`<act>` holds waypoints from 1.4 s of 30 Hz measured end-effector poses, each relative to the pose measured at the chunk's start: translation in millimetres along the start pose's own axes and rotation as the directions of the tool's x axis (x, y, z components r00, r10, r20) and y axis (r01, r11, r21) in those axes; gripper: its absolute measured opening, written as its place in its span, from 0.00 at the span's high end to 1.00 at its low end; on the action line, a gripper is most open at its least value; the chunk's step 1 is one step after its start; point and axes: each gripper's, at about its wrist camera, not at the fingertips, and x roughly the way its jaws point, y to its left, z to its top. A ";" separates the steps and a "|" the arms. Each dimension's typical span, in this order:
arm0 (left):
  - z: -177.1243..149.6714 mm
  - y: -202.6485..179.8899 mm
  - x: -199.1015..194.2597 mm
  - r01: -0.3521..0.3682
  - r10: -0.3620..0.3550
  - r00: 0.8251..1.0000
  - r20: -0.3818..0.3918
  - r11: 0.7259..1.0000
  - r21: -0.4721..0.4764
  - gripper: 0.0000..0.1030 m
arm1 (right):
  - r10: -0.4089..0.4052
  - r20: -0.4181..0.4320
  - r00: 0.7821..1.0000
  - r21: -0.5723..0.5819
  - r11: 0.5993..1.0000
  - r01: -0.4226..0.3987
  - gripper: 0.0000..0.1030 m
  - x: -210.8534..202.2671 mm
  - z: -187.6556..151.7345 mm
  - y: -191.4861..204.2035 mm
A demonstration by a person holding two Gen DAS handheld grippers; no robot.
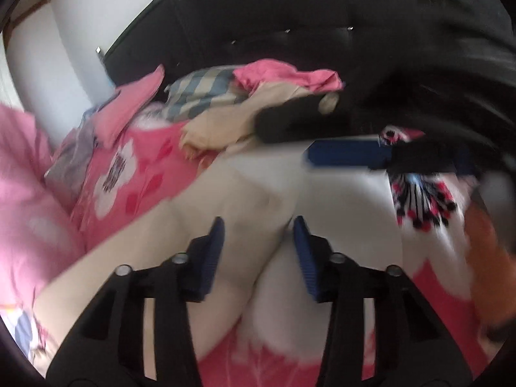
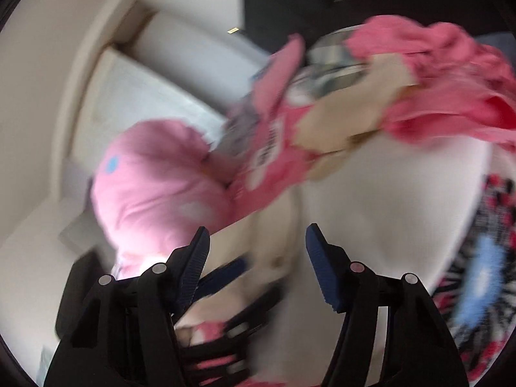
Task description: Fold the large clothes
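A cream garment [image 1: 245, 200] lies spread over a pink bedspread with big white flowers [image 1: 129, 174]. My left gripper [image 1: 259, 235] hovers just over the garment, blue pads apart, a fold of the cloth running between them without being pinched. My right gripper [image 1: 306, 148] shows blurred at the garment's far side, under a dark sleeve [image 1: 435, 80]. In the right wrist view my right gripper [image 2: 256, 235] stands open over the same cream garment [image 2: 271, 225], and the left gripper's fingers [image 2: 225, 272] appear blurred low between its jaws.
A heap of clothes lies at the far side: a pink garment [image 1: 283, 74], a blue checked cloth [image 1: 200, 93] and a beige one [image 1: 225, 125]. A pink pillow [image 2: 154, 187] sits left, a black padded headboard [image 1: 258, 25] behind, a white wall [image 2: 48, 80] beyond.
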 end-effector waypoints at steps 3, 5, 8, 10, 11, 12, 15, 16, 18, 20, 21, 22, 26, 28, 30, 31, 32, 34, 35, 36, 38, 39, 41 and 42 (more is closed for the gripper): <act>7.2 2.0 12.5 0.025 -0.024 1.000 0.004 0.999 -0.049 0.74 | 0.024 -0.035 0.999 0.054 0.998 -0.022 0.45 13.0 -3.7 -7.5; 4.0 -4.8 23.8 0.055 -0.056 0.998 -0.038 0.998 -0.015 0.66 | 0.038 -0.045 0.998 0.127 0.991 -0.032 0.45 18.0 -5.3 -23.6; 5.3 -15.7 26.6 0.009 -0.009 1.000 -0.020 0.999 0.041 0.70 | 0.082 -0.038 0.996 0.174 0.982 -0.074 0.45 13.4 -9.3 -26.4; 8.3 -10.6 26.2 -0.018 0.018 1.000 -0.015 1.000 -0.001 0.91 | 0.128 -0.034 0.991 0.177 0.977 -0.120 0.45 14.0 -7.0 -25.5; 10.1 -5.5 24.2 -0.030 0.030 1.000 -0.009 0.999 -0.027 0.92 | 0.160 -0.040 0.986 0.181 0.972 -0.150 0.45 13.4 -8.0 -23.3; 11.4 -0.8 21.4 -0.043 0.043 0.999 0.000 0.998 -0.051 0.93 | 0.198 -0.048 0.979 0.185 0.965 -0.186 0.45 15.4 -9.0 -20.2; 11.1 8.6 -1.0 -0.066 0.069 0.997 0.044 0.995 -0.079 0.93 | 0.285 -0.074 0.956 0.194 0.944 -0.267 0.45 26.2 -13.4 -8.8; 10.0 12.3 -8.6 -0.073 0.079 0.995 0.055 0.993 -0.096 0.93 | 0.307 -0.083 0.948 0.201 0.937 -0.286 0.45 29.8 -16.7 -3.9; 3.0 33.5 -26.2 -0.099 0.112 0.991 0.073 0.982 -0.162 0.93 | 0.328 -0.088 0.941 0.186 0.933 -0.308 0.45 33.0 -23.6 8.9; -15.4 65.5 -57.8 -0.133 0.157 0.984 0.082 0.960 -0.247 0.93 | 0.324 -0.108 0.940 0.132 0.942 -0.309 0.45 36.3 -31.2 30.0; -29.1 87.9 -76.8 -0.160 0.195 0.977 0.085 0.938 -0.308 0.93 | 0.306 -0.116 0.945 0.084 0.951 -0.298 0.45 37.2 -36.6 45.1; -40.7 104.2 -92.6 -0.173 0.217 0.972 0.086 0.917 -0.359 0.93 | 0.287 -0.127 0.950 0.049 0.958 -0.282 0.45 39.7 -40.4 56.3; -133.1 200.2 -190.1 -0.230 0.334 0.942 0.040 0.728 -0.646 0.93 | 0.226 -0.196 0.954 -0.069 0.968 -0.243 0.45 59.8 -66.5 109.5; -183.9 235.0 -233.7 -0.297 0.401 0.916 -0.022 0.641 -0.708 0.93 | 0.138 -0.266 0.954 -0.188 0.963 -0.192 0.45 78.5 -101.4 148.3; -225.0 255.5 -264.3 -0.394 0.471 0.878 -0.089 0.603 -0.693 0.93 | 0.070 -0.321 0.945 -0.249 0.956 -0.156 0.45 98.3 -127.0 172.9; -248.6 264.0 -278.1 -0.434 0.493 0.861 -0.126 0.583 -0.687 0.93 | 0.022 -0.361 0.932 -0.273 0.953 -0.128 0.45 115.3 -142.0 189.9; -267.8 269.5 -288.3 -0.466 0.515 0.843 -0.156 0.553 -0.691 0.93 | -0.015 -0.386 0.923 -0.291 0.951 -0.107 0.45 128.2 -151.1 202.7; -309.8 285.8 -303.6 -0.498 0.530 0.821 -0.214 0.481 -0.721 0.93 | -0.111 -0.451 0.886 -0.382 0.921 -0.079 0.45 170.5 -170.6 245.7; -334.7 292.6 -310.5 -0.512 0.532 0.810 -0.246 0.439 -0.738 0.93 | -0.157 -0.453 0.878 -0.436 0.897 -0.065 0.45 188.9 -181.2 270.4; -356.9 297.2 -315.4 -0.534 0.538 0.795 -0.280 0.403 -0.743 0.93 | -0.186 -0.442 0.878 -0.483 0.874 -0.057 0.45 200.0 -188.5 286.9; -394.2 304.6 -325.2 -0.536 0.528 0.789 -0.313 0.343 -0.772 0.92 | -0.282 -0.351 0.893 -0.670 0.742 -0.029 0.45 233.6 -215.1 332.3; -407.3 310.0 -323.9 -0.529 0.508 0.797 -0.328 0.324 -0.785 0.92 | -0.316 -0.304 0.899 -0.727 0.686 -0.005 0.45 252.2 -226.6 345.7; -439.4 313.4 -321.4 -0.500 0.454 0.822 -0.342 0.292 -0.815 0.92 | -0.358 -0.321 0.877 -0.689 0.723 0.043 0.45 289.4 -240.4 345.8; -453.0 317.4 -318.3 -0.481 0.436 0.836 -0.334 0.286 -0.829 0.88 | -0.364 -0.344 0.866 -0.639 0.766 0.068 0.45 297.0 -241.9 339.0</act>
